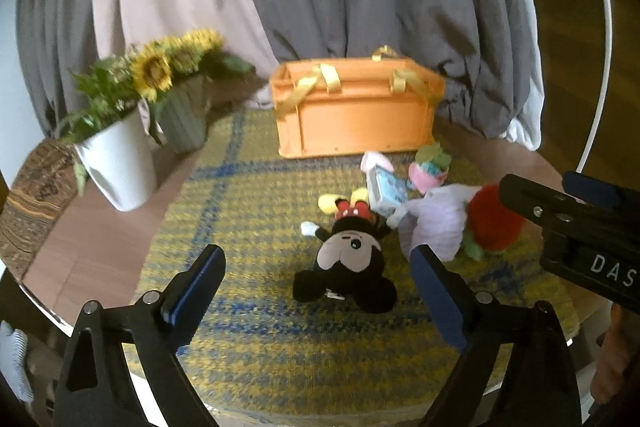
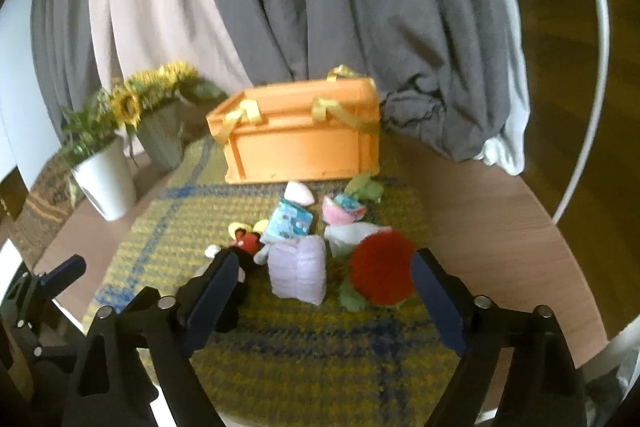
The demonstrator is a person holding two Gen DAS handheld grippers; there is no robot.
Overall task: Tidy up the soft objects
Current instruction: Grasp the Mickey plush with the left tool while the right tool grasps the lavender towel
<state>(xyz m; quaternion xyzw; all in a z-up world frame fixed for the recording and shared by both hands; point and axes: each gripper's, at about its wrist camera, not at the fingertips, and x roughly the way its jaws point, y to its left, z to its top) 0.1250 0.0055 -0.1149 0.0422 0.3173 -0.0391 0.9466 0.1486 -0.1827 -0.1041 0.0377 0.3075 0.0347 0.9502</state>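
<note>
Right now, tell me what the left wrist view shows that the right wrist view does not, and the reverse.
Left only: the Minnie Mouse plush's whole face and body lie unobstructed between the open left gripper's fingers. Right only: the lilac plush and red pompom plush lie between the open right gripper's fingers, one of which covers Minnie's head. Both: orange crate, sunflowers, yellow-and-blue mat.

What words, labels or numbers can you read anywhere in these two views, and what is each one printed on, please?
"DAS": white letters on the black body of the right tongs, seen at the right edge of the left wrist view; the word runs out of frame, so it may be longer.
Blue and white printed packet among the plush toys: it carries a print, but it is too blurred to read.
Orange storage box: no lettering visible.
</note>
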